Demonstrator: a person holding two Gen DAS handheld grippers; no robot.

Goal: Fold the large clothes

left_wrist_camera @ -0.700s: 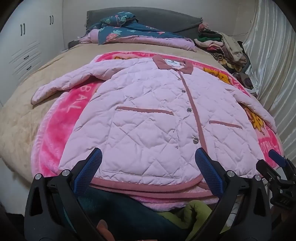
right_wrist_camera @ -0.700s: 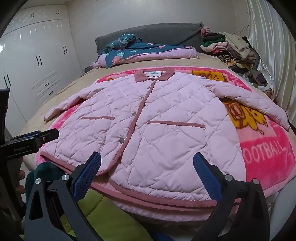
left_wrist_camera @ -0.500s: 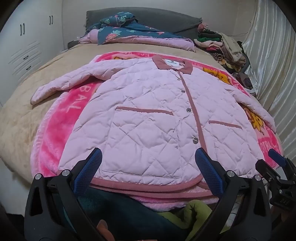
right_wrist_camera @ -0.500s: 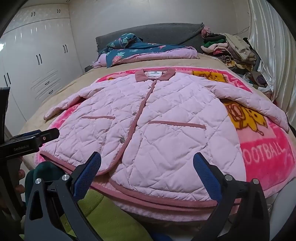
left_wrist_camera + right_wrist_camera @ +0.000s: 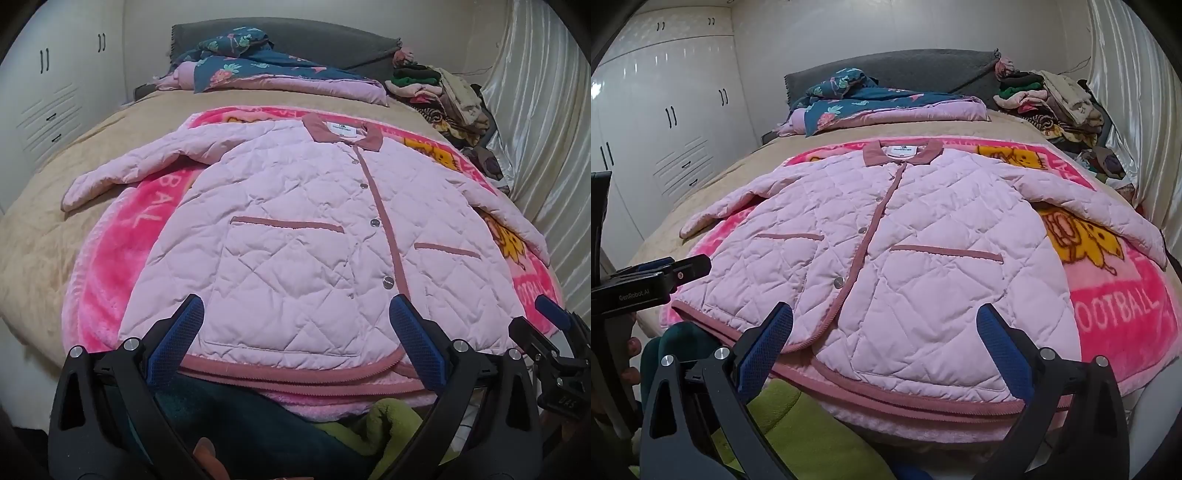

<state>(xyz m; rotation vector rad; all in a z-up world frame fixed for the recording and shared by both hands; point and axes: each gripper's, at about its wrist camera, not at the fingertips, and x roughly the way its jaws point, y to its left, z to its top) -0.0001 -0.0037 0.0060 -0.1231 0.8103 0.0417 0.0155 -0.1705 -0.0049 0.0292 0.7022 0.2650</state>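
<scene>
A pink quilted jacket [image 5: 295,236] with a dusty-rose collar and trim lies flat, front up and buttoned, on a bright pink blanket [image 5: 110,266] on the bed. Both sleeves are spread out to the sides. It also shows in the right wrist view [image 5: 905,258]. My left gripper [image 5: 295,332] is open and empty, hovering just over the jacket's hem on its left half. My right gripper [image 5: 884,332] is open and empty over the hem on the right half. The right gripper's tip shows in the left wrist view [image 5: 554,332], and the left gripper shows in the right wrist view [image 5: 650,280].
A folded floral quilt [image 5: 258,70] lies at the grey headboard [image 5: 332,40]. A pile of clothes [image 5: 443,99] sits at the far right by a silver curtain [image 5: 546,129]. White wardrobes [image 5: 665,129] stand on the left. Green and teal cloth [image 5: 798,424] lies below the bed's near edge.
</scene>
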